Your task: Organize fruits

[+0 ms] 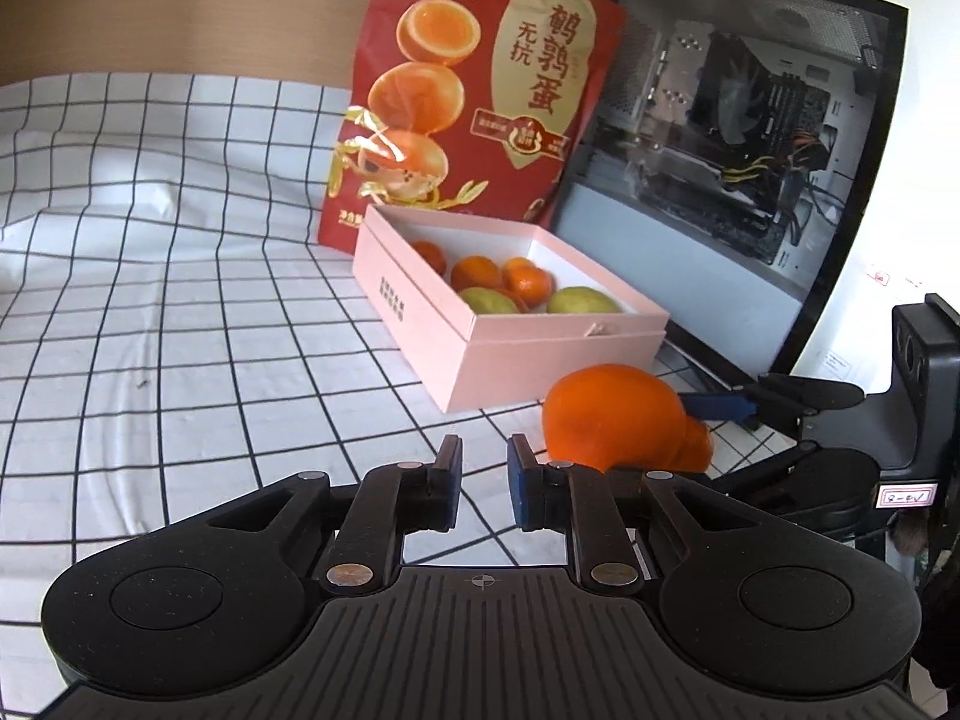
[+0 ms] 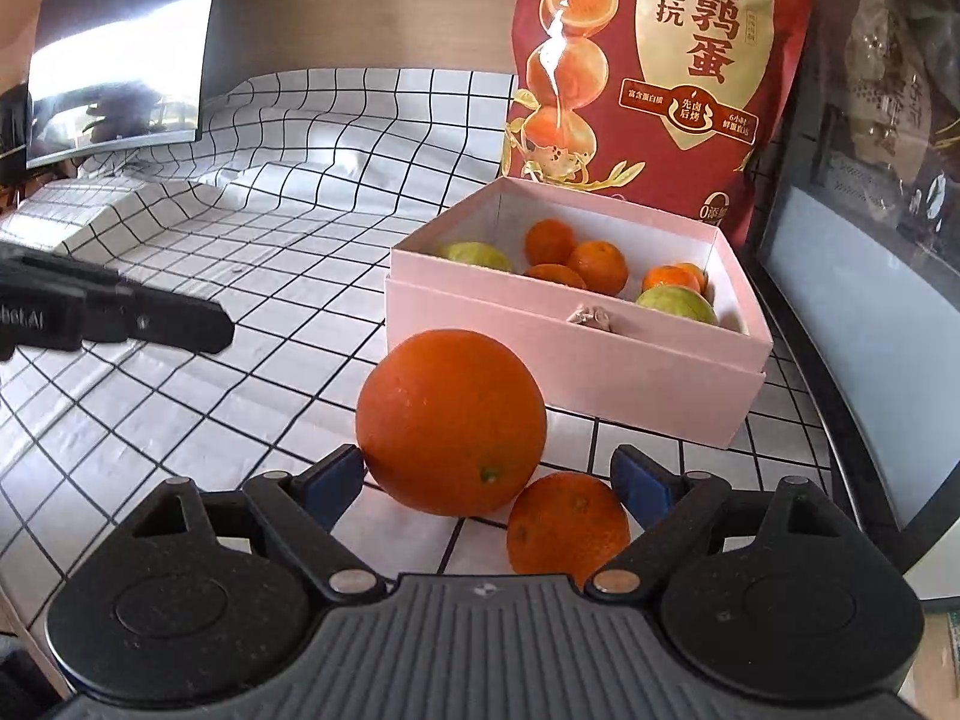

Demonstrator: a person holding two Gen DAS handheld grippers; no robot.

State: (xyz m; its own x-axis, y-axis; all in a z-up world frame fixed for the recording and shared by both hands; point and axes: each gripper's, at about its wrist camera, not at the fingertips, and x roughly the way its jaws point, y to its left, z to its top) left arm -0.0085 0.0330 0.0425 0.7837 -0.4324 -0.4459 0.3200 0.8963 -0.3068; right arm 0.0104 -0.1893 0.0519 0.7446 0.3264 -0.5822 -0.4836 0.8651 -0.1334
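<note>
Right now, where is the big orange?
In the right wrist view the big orange sits on the checked cloth, just in front of the pink box, touching a smaller orange on its right.

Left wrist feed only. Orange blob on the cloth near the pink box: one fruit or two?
Observer: Two. A large orange, and a small orange right beside it, nearer the right gripper.
Operator: Right jaws closed on either?
Observer: No, they are open. Both fruits lie between the fingers on the checked cloth, and neither is gripped.
Operator: Anything off my frame to the left?
Observer: A dark monitor at the far left edge of the cloth.
</note>
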